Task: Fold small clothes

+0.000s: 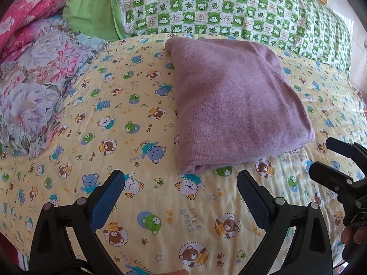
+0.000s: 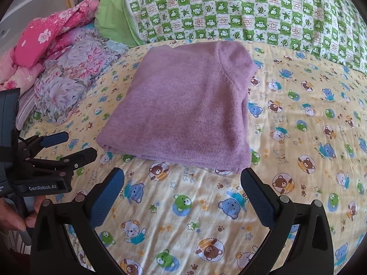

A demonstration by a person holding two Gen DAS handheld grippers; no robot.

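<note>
Bed: yellow sheet (image 1: 142, 119) printed with little bears covers the surface I am working over, with nothing else on it near me.
Far edge: a green-and-white checked quilt (image 1: 229, 9) runs along the far side, with a plain green pillow (image 1: 91, 6) at its left end.
Far left: a folded floral blanket (image 1: 39, 84) in lilac and pink lies on the sheet, and pink flowered bedding (image 1: 29, 16) is heaped behind it.
Sweater: the purple knit sweater (image 2: 183, 105) lies folded into a thick square in the middle of the bed, flat on the sheet, with its layered edge facing me.
Left tool: my left tool (image 1: 181, 197) hangs over the bare sheet just near of the sweater's front edge, blue pads spread wide, holding nothing.
Right tool: my right tool (image 2: 182, 194) sits likewise just short of the sweater's near edge, fingers wide apart and empty, not touching the knit.
Spacing: in each wrist view I see the other tool beside me, also spread apart, at the sweater's near corners.
</note>
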